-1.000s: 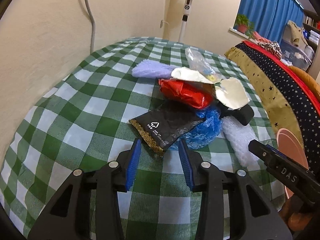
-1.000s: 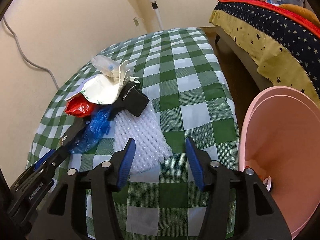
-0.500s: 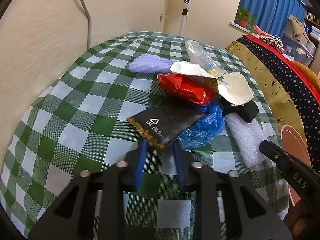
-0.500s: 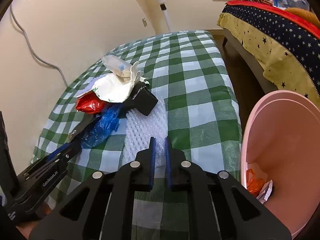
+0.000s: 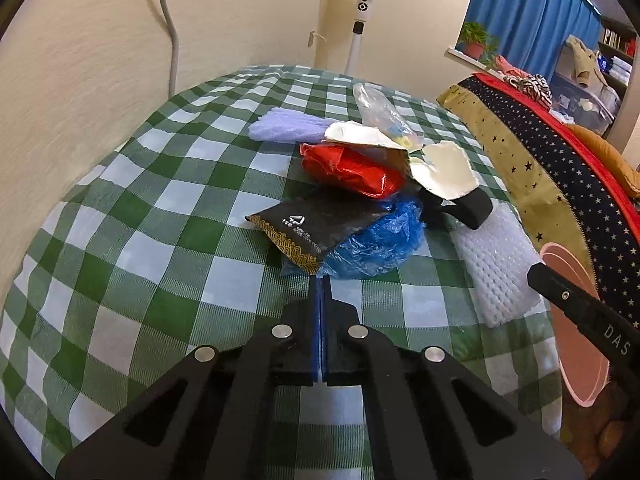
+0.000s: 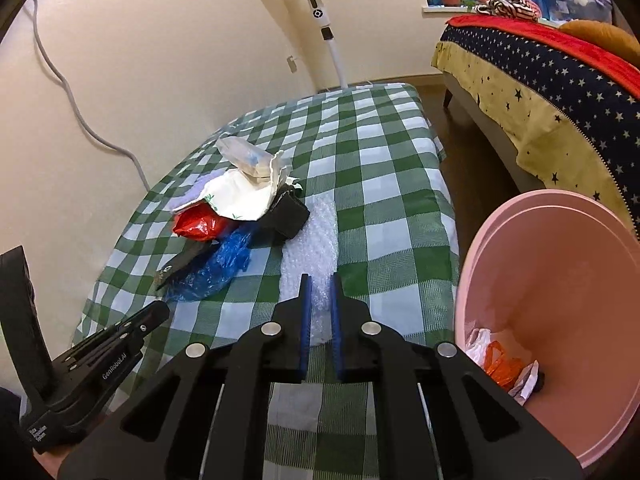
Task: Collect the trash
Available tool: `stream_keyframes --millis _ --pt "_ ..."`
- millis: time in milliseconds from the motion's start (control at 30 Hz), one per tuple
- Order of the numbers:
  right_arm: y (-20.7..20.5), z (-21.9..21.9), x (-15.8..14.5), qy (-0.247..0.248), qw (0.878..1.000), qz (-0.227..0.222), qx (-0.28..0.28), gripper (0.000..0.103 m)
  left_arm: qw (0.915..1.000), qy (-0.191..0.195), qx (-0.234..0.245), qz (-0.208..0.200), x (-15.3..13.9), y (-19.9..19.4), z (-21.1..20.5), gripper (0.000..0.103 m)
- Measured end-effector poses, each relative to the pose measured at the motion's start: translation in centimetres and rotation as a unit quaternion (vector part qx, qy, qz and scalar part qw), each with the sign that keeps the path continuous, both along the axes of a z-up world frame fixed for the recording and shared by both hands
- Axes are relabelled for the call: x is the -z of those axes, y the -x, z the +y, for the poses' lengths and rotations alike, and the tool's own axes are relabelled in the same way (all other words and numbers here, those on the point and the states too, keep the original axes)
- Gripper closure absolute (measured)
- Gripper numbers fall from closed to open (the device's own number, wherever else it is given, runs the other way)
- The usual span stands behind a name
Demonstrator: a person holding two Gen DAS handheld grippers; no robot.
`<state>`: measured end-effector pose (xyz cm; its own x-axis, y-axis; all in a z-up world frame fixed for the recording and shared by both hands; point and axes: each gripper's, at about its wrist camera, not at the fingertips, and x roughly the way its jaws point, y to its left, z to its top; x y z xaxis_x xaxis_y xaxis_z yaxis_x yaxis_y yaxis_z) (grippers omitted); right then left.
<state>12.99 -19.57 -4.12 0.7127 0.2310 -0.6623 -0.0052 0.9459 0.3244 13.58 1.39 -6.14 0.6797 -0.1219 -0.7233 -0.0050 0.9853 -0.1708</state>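
Note:
A heap of trash lies on the green checked tablecloth: a black foil pouch, a blue plastic bag, a red bag, white torn paper, a clear bag and white bubble wrap. My left gripper is shut just in front of the black pouch's near corner, with nothing seen between its pads. My right gripper is shut on the near end of the bubble wrap. A pink bin with some trash inside stands to the right of it.
A lilac foam piece lies at the back of the heap. A black object sits beside the paper. A bed with a starred cover stands at the right. A standing fan is behind the table, by the wall.
Both grippers have closed from wide open. The right one has closed onto the bubble wrap. The left one has closed in front of the black pouch and drawn back a little.

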Motion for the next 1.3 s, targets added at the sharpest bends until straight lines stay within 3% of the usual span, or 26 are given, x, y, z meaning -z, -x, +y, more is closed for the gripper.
stream_keyframes --millis 200,367,500,600,733,967,1033,1200,1300 --pt "1.1 -0.1 -0.1 -0.005 1.0 -0.001 0.0 0.094 0.9999 0.001 -0.009 -0.004 -0.2 0.8 0.6 0.099" --pt "1.0 -0.4 -0.1 -0.01 1.0 -0.004 0.001 0.094 0.9997 -0.01 -0.006 -0.02 -0.8 0.5 0.1 0.075" --pt "0.6 -0.3 0.1 -0.011 1.0 -0.002 -0.001 0.094 0.9994 -0.026 0.0 -0.024 -0.8 -0.2 -0.6 0.073" --pt "0.2 -0.2 0.2 -0.007 1.0 -0.002 -0.003 0.094 0.999 -0.041 -0.002 -0.018 -0.6 -1.0 -1.0 0.061" --pt "-0.3 -0.5 0.4 -0.01 1.0 0.0 -0.002 0.094 0.998 -0.061 -0.005 -0.011 -0.2 -2.0 -1.4 0.058" --pt "-1.0 -0.5 1.0 -0.013 1.0 0.007 -0.009 0.094 0.9969 -0.076 -0.018 0.01 0.4 -3.4 -1.7 0.058" --pt "-1.1 -0.4 1.1 -0.014 1.0 0.007 -0.009 0.094 0.9972 -0.071 -0.022 0.012 0.4 -3.4 -1.5 0.063" --pt "-0.9 -0.4 0.8 -0.017 1.0 0.003 -0.011 0.094 0.9977 -0.064 -0.023 0.005 0.2 -3.1 -1.0 0.088" --pt "-0.7 -0.4 0.5 -0.017 1.0 -0.002 -0.011 0.094 0.9983 -0.054 -0.023 0.0 -0.2 -2.6 -0.6 0.092"
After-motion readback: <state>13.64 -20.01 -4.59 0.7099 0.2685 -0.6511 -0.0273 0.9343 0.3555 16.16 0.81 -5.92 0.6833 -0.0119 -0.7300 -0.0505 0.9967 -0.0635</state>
